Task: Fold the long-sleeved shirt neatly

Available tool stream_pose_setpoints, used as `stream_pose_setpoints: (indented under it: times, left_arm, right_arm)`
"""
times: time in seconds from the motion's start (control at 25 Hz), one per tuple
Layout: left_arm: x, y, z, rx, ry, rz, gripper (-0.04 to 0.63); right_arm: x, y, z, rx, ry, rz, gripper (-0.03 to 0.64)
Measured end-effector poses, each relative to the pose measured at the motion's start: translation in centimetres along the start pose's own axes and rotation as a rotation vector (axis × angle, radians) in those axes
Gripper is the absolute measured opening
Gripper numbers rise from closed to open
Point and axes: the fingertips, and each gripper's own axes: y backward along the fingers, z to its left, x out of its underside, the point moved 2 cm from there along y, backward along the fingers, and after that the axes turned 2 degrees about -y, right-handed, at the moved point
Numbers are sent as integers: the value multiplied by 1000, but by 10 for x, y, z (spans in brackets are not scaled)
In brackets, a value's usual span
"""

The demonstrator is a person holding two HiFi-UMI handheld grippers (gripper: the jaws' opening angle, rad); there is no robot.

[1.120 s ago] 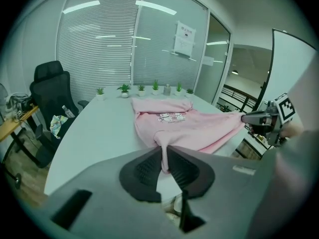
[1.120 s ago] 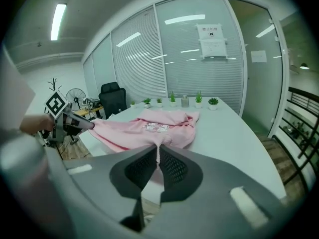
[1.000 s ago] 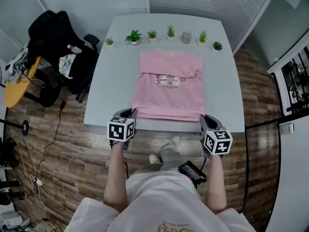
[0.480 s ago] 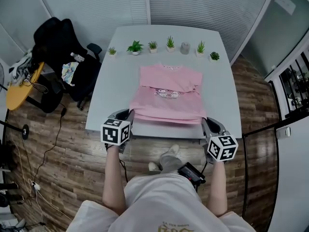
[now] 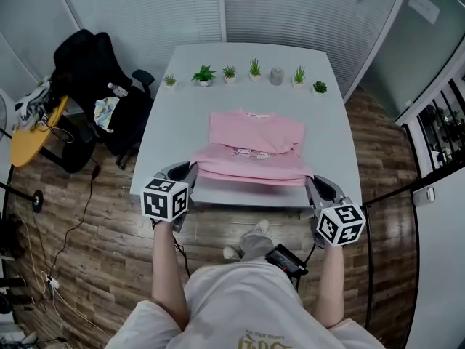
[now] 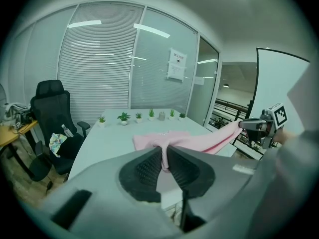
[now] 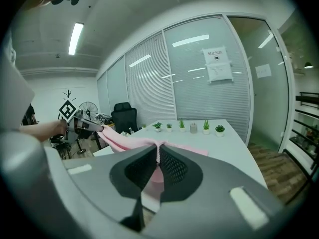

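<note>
- My left claw (image 6: pixel 164 152) is clamped on the near left corner of the pink long-sleeved shirt (image 5: pixel 253 151). In the left gripper view a pinch of pink cloth stands between the two ribbed pads (image 6: pixel 144 169), which press on it from both sides.
- My right claw (image 7: pixel 158 152) is clamped the same way on the near right corner. In the right gripper view a thin strip of pink cloth runs up between its closed pads.
- The shirt's near hem stretches from one claw straight across to the other, fairly taut and raised off the white table (image 5: pixel 163 133).
- Ahead of both claws the cloth slopes down and away to the tabletop. The far part of the shirt lies flat there, with a cartoon print showing at its middle.
- In the head view both claws sit just above the table's near edge, well apart, with the full width of the shirt between them.
- Well beyond the shirt, straight ahead of the claws, a row of small potted plants (image 5: pixel 229 71) lines the table's far edge, with a grey cup (image 5: pixel 276 75) among them.
- Off to the left of my left claw, a black office chair (image 5: pixel 87 67) stands beside the table on the wooden floor (image 5: pixel 94 217).
</note>
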Motion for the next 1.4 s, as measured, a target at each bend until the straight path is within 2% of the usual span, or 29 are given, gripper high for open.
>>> stream_pose_setpoints:
  times: [0.28, 0.56, 1.4]
  left_arm:
    - [13, -2, 0, 19, -4, 30, 40]
    - [3, -24, 9, 28, -6, 44, 40]
    - [-40, -153, 67, 83, 0, 149, 40]
  right_arm:
    - [9, 2, 8, 14, -1, 8, 26]
    - [4, -18, -6, 29, -22, 14, 26]
    - [-31, -142, -77, 90, -53, 66, 26]
